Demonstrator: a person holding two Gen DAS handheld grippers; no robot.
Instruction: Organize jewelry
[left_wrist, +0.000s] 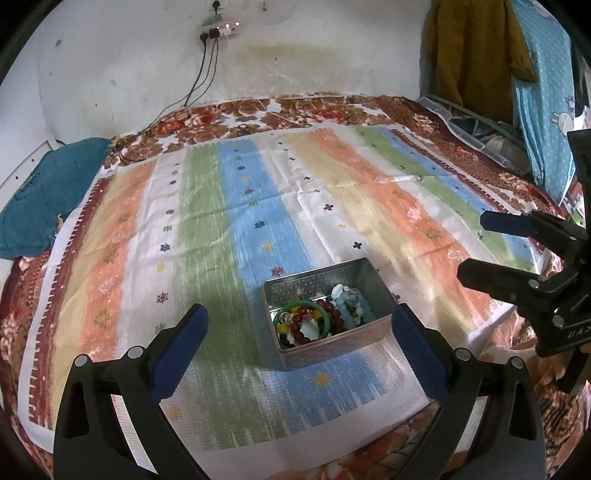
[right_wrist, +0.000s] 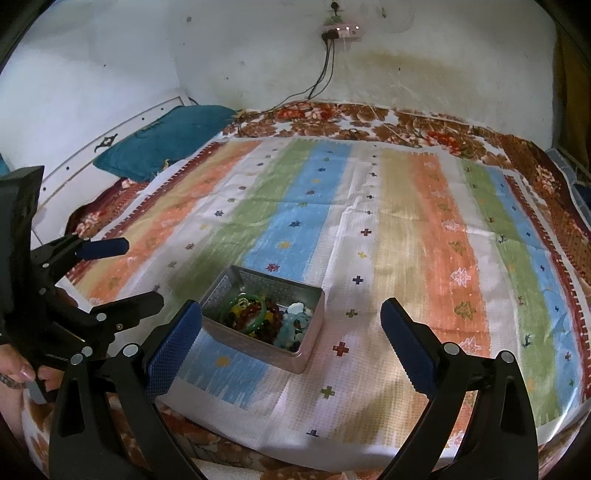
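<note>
An open metal tin (left_wrist: 334, 345) sits on the striped cloth near the front edge; it also shows in the right wrist view (right_wrist: 303, 356). Inside lie a green bangle (left_wrist: 325, 319), dark red bead bracelets (left_wrist: 334, 314) and pale blue beads (left_wrist: 354, 302); the same pile (right_wrist: 266, 319) shows in the right wrist view. My left gripper (left_wrist: 299, 328) is open and empty, hovering just in front of the tin; it also shows in the right wrist view (right_wrist: 118, 269). My right gripper (right_wrist: 291, 325) is open and empty, to the right of the tin; it also shows in the left wrist view (left_wrist: 476, 247).
The striped cloth (left_wrist: 258, 206) covers a floral bedspread (left_wrist: 258, 114) on a bed against a white wall. A teal pillow (left_wrist: 40, 192) lies at the left. Cables (left_wrist: 199, 77) hang from a wall socket. Clothes (left_wrist: 476, 51) hang at the right.
</note>
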